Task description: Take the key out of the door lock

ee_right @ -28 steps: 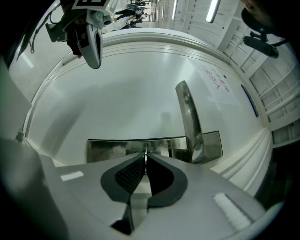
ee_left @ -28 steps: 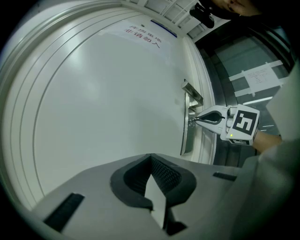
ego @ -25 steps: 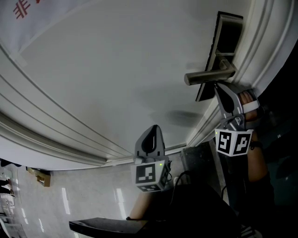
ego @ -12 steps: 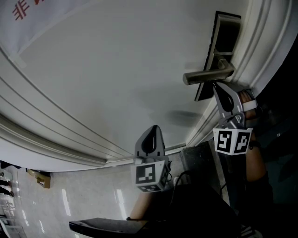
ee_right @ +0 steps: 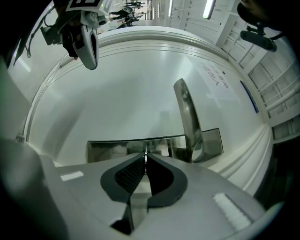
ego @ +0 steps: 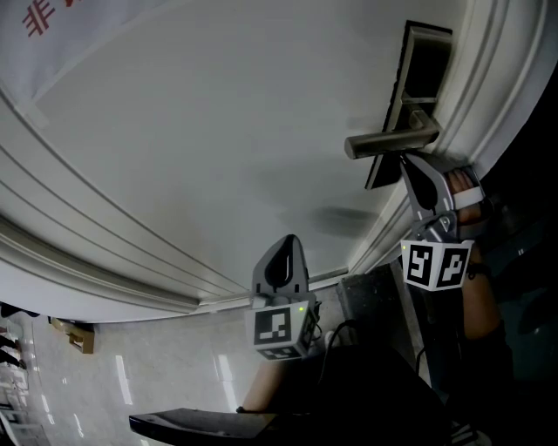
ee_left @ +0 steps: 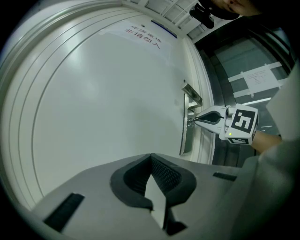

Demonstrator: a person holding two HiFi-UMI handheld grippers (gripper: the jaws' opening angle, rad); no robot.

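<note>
A public building's corridor: white panelled door (ego: pixel 218 131) bearing a notice (ego: pixel 52 26), glossy tiled floor (ego: pixel 174 375).

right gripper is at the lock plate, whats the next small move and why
Probably draw the right gripper straight back from the lock plate. Its jaws look closed on the thin key, with the tips right at the plate beside the door handle.

Lever handle (ego: pixel 392 142) overhangs the right gripper (ego: pixel 408 164); open room lies leftward along the door (ego: pixel 218 131).
</note>
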